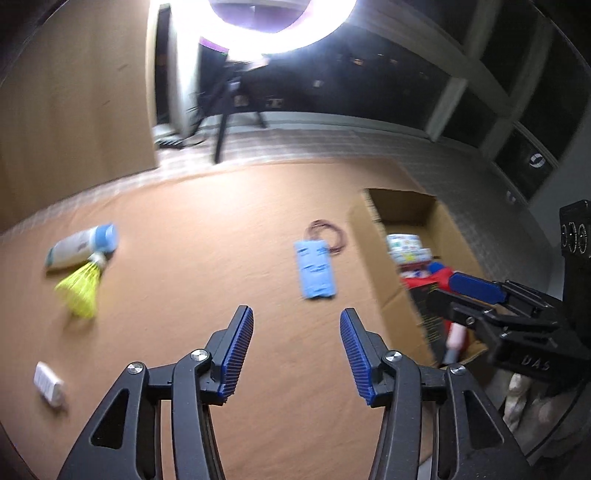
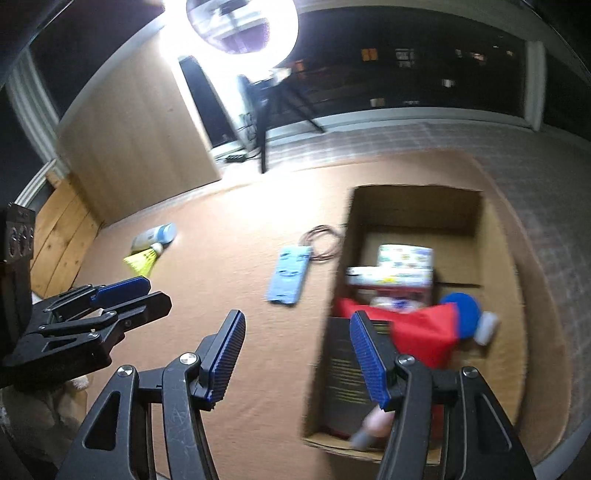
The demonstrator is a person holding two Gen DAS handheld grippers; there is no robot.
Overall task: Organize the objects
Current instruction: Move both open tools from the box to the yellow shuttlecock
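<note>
My left gripper (image 1: 296,312) is open over the brown mat, nothing between its pads. Ahead of it lie a light blue packet (image 1: 316,269) and a coiled cord (image 1: 328,236). Far left are a yellow shuttlecock (image 1: 81,288), a white tube with a blue cap (image 1: 79,245) and a small white item (image 1: 48,384). My right gripper (image 2: 297,314) is open and empty at the near left wall of a cardboard box (image 2: 417,206). The box holds red cloth (image 2: 424,328), a blue round thing (image 2: 463,314), printed cartons (image 2: 402,266) and a black book (image 2: 347,376).
A tripod (image 2: 263,122) and a bright ring light (image 2: 236,26) stand beyond the mat on tiled floor. A wooden panel (image 1: 74,110) rises at the back left. Each gripper shows at the other view's edge: the right gripper (image 1: 443,290), the left gripper (image 2: 157,293).
</note>
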